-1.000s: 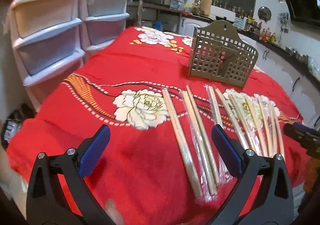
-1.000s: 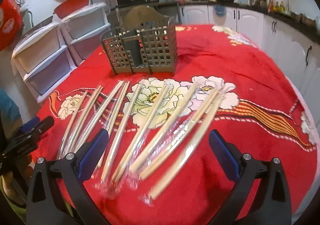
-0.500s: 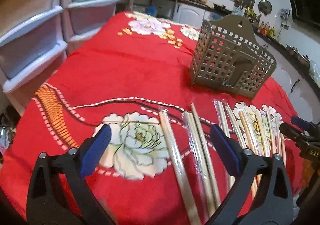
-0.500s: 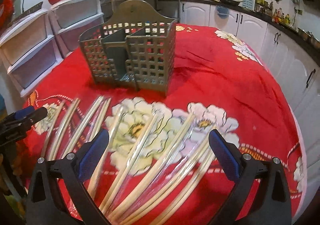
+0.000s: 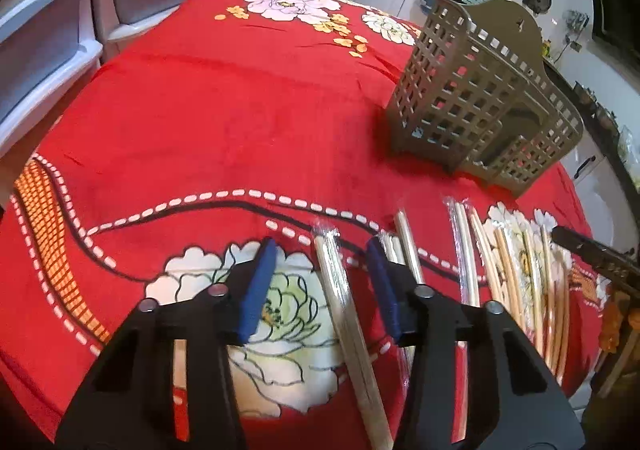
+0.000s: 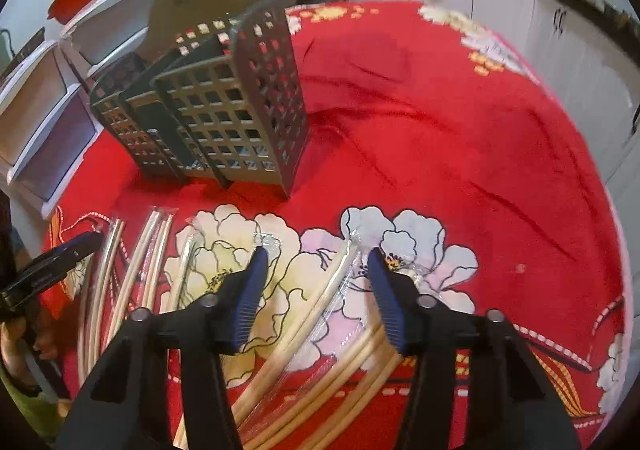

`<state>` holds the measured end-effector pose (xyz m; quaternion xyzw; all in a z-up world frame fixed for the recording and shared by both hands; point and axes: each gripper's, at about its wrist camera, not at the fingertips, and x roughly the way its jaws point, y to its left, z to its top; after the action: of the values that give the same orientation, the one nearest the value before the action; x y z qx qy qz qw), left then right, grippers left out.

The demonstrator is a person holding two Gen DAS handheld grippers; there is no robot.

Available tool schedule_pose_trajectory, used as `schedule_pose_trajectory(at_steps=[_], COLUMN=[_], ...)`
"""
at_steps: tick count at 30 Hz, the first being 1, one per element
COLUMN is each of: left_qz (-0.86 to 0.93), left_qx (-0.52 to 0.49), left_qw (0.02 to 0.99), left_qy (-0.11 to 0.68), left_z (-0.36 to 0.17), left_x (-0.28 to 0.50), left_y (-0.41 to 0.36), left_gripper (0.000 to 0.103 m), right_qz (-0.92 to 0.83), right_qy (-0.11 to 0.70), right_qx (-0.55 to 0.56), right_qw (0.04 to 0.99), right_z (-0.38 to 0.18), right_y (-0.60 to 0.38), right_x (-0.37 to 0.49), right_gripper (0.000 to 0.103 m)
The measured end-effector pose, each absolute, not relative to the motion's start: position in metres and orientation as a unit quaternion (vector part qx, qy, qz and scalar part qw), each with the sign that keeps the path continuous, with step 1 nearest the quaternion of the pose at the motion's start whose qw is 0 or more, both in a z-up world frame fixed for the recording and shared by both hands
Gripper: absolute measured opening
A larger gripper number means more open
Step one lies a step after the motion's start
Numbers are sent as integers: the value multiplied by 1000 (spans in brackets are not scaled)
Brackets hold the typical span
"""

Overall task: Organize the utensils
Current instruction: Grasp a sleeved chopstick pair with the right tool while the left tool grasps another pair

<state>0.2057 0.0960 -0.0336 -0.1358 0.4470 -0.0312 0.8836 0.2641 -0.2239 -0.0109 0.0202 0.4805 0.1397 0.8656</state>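
utensil caddy [image 6: 208, 122] upright, contents unclear

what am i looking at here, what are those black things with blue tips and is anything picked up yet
There is no robot here: a person holds a pair of hand-held tongs in each hand, and a wide-angle camera on each pair looks forward along its two fingers. One picture comes from the left tongs, the other from the right tongs. The black arms with blue pads are those fingers.

Below them is a table under a red flowered cloth. On it lie wrapped pairs of chopsticks in a loose row, and behind them stands a grey slotted utensil holder, apparently empty.

Nothing is held yet. Both tongs are closing, each with one wrapped pair between its pads, but the pads do not press on it.
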Motion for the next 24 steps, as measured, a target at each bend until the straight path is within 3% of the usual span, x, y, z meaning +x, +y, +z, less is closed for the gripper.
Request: schedule_pose_trajectory(at_steps=[4,11,15,19,24], left_qz=[-38,-49,-54,-61,-63], left_qx=[-146,-154,-148,-149,-148], left_qw=[879,872,872,875,886], left_qy=[452,461,463,457,435], left_z=[-34,-35,-32,-26,-7], left_x=[213,221,221,218,215], left_y=[98,100,98,97,97], left_gripper=[23,8,6,6,5], right_qz=[139,116,105,98,125], right_qy=[506,522,527,521,505], right_qx=[30,15,16,-6,11], right_qw=[851,845,843,848,854], right_z=[-23,-30,-31,-32,-24], right_y=[-224,-217,-218,-214,-214], right_x=[280,297,303,302,302], right_gripper=[34,34,31,14,9])
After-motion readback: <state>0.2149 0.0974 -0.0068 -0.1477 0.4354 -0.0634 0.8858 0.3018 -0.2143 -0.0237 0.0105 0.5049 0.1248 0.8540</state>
